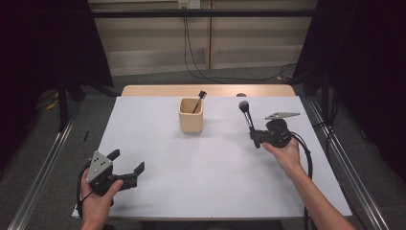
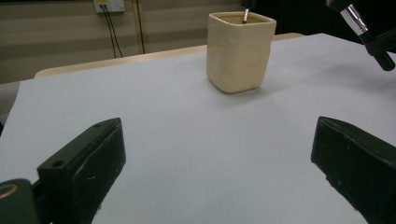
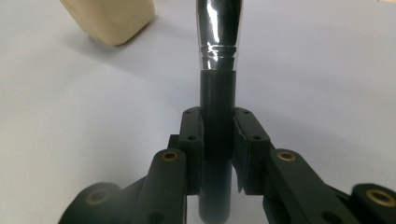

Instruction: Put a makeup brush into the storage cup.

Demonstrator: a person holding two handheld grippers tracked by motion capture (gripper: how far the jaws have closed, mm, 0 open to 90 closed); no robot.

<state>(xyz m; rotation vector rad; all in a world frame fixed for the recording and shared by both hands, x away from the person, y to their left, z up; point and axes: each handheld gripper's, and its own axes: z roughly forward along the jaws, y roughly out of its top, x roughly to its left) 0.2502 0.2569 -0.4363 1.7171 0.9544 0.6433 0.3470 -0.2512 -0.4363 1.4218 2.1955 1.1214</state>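
There are two grippers, one in each hand. The right gripper pinches one big brush by its black handle. Its two jaws press on the handle from both sides, as the right gripper view shows. The brush has a shiny silver band and a dark fluffy head. It points up and away, toward the far end of the table, and it is up off the white top.

The left gripper sits near the front left corner of the table. Its two jaws are spread wide, with nothing between them. In the left gripper view only bare white table lies between the two black jaws.

There is one cup. It is cream and stands upright near the far middle of the table, to the left of the big brush. One small brush leans inside the cup, with its dark tip sticking out over the rim.

That makes two brushes, one cup and two grippers.
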